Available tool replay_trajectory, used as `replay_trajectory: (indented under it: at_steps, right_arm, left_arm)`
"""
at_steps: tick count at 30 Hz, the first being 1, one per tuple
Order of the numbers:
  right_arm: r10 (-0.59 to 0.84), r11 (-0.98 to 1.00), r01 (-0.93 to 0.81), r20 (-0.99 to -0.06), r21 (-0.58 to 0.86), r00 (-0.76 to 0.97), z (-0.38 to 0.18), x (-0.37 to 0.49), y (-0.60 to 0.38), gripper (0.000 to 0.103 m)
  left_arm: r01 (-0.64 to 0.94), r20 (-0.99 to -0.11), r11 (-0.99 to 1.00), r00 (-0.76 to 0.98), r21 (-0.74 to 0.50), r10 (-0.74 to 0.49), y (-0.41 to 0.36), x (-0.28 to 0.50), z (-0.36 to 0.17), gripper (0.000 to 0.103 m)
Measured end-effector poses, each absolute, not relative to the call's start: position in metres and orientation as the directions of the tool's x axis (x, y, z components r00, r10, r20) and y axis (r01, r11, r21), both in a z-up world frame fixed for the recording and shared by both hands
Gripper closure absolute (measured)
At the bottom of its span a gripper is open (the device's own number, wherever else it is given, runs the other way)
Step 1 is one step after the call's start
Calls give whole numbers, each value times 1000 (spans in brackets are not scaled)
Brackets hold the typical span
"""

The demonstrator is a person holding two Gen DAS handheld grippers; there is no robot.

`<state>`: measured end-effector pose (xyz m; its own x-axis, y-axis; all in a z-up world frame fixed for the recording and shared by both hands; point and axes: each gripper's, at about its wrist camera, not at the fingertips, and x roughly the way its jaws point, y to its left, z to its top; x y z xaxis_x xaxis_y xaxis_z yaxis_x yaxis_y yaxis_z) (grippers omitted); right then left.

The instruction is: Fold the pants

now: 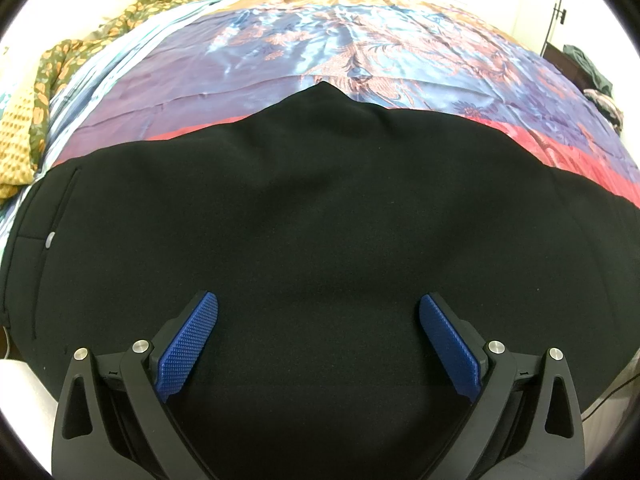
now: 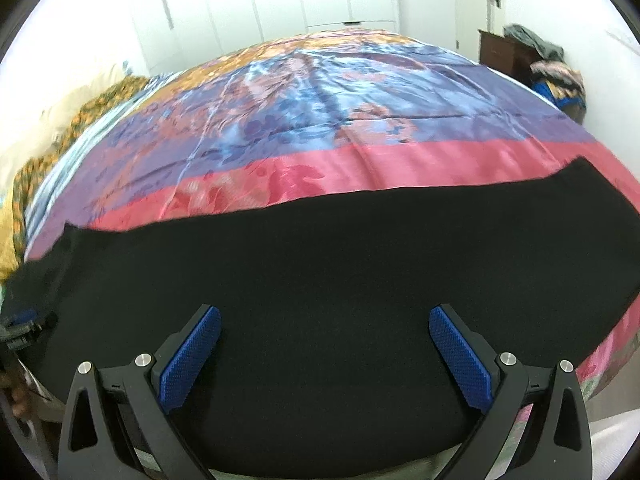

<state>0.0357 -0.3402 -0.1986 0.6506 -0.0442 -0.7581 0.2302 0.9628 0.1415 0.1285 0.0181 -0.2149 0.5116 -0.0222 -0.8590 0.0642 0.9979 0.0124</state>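
Note:
Black pants (image 1: 312,208) lie flat on a bed with a shiny patterned cover (image 1: 320,48). In the left wrist view I see the waist part, with a pocket seam and a metal button (image 1: 51,237) at the left. My left gripper (image 1: 318,306) is open and empty, just above the cloth. In the right wrist view the pants (image 2: 340,264) stretch across the near side of the bed. My right gripper (image 2: 325,318) is open and empty above them. The other gripper (image 2: 24,320) shows at the far left edge.
A green and orange floral cloth (image 1: 60,64) lies bunched along the bed's left side. A dark wooden cabinet with clothes piled on it (image 2: 520,56) stands at the far right. White wardrobe doors (image 2: 280,0) stand behind the bed.

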Motion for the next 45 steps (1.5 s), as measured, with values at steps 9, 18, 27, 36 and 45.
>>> replay_trajectory:
  at_steps: [9,18,27,36,45]
  right_arm:
    - [-128,888,423,-786,181,605,-191,44,-428,0]
    - [-157,790,559,-798,252,582,-181,40,-503,0]
    - [-175,800,558,-803,221,569,-161,36,-525,0]
    - [-55,725,541,-748,426,662,-126,-3,-595,0]
    - [118,502,584,-720,638,684,-173,-40,-617,0]
  left_arm:
    - [69,-859,998,511,12,-25,19,129,-216,2]
    - [68,-859,998,511,12,-24,19,129,-216,2]
    - [67,-859,998,511,12,-24,18,129,-216,2]
    - [66,-860,998,511,15,-21,18,129,-217,2]
    - [70,-857,997,515,18,-21,18,129,-218,1]
